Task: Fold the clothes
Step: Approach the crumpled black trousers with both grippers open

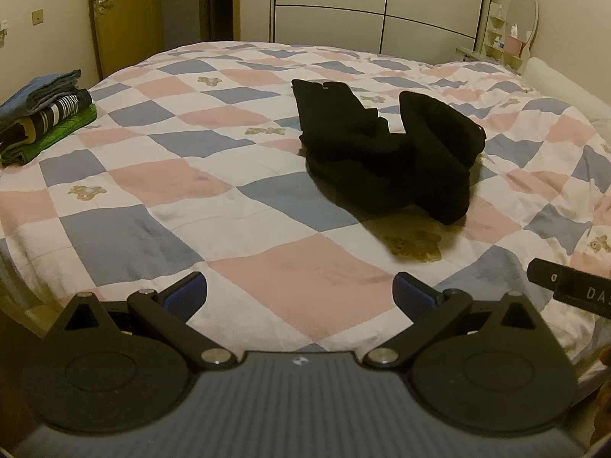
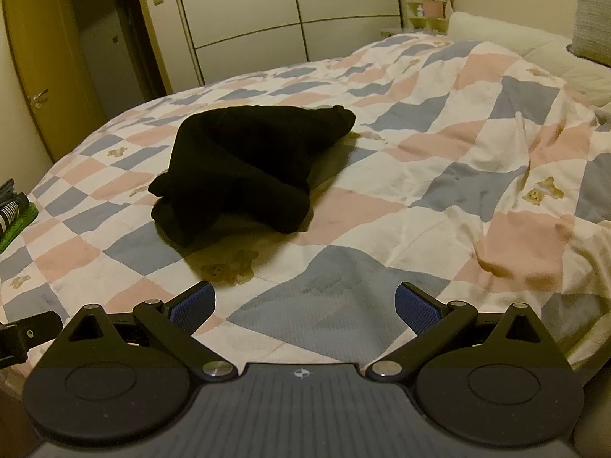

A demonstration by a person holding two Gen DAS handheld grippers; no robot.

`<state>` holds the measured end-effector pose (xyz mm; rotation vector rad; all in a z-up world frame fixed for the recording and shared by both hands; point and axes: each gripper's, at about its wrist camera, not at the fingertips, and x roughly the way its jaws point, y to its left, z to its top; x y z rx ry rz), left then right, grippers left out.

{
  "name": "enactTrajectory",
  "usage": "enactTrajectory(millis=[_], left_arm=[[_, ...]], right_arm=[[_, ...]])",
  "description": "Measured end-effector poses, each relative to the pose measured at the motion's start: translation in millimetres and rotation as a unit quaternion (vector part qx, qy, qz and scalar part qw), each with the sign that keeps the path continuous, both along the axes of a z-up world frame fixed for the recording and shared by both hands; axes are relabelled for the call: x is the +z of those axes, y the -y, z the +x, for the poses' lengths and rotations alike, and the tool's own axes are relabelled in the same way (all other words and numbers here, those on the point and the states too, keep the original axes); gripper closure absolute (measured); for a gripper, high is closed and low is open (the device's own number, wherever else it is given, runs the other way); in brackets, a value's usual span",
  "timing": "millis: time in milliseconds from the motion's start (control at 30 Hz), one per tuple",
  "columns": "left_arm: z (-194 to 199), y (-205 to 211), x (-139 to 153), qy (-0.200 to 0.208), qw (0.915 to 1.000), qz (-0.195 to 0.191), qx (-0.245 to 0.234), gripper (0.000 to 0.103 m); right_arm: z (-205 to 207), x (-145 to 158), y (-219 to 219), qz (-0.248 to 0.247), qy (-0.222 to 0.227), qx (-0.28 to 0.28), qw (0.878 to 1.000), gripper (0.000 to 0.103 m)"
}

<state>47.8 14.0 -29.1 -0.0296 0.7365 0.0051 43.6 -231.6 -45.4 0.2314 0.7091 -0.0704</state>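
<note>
Left gripper [image 1: 299, 294] spread wide, holding nothing, above the near edge of the checkered quilt [image 1: 160, 175]. Right gripper [image 2: 305, 301] likewise spread and empty. Black garment [image 1: 385, 152] lies crumpled mid-bed, well apart from both. Folded clothes stack [image 1: 42, 114] sits at the bed's far left.

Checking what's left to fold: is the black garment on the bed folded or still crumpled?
Crumpled. The black garment lies in a bunched, uneven heap on the checkered quilt, unlike the flat folded stack.
</note>
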Motion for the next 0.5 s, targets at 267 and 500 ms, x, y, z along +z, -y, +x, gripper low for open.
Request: enactTrajectory(millis=[267,500], left_arm=[[19,-1,-10,-0.015,0.9999,0.002,0.001,0.001],[43,-6,-19,-0.027,0.9996,-0.004,0.001,0.001]], right_arm=[[17,-6,0,-0.001,-0.009,0.002,1.0,0.0],[39,-16,-1,-0.004,-0.024,-0.001,1.0,0.0]])
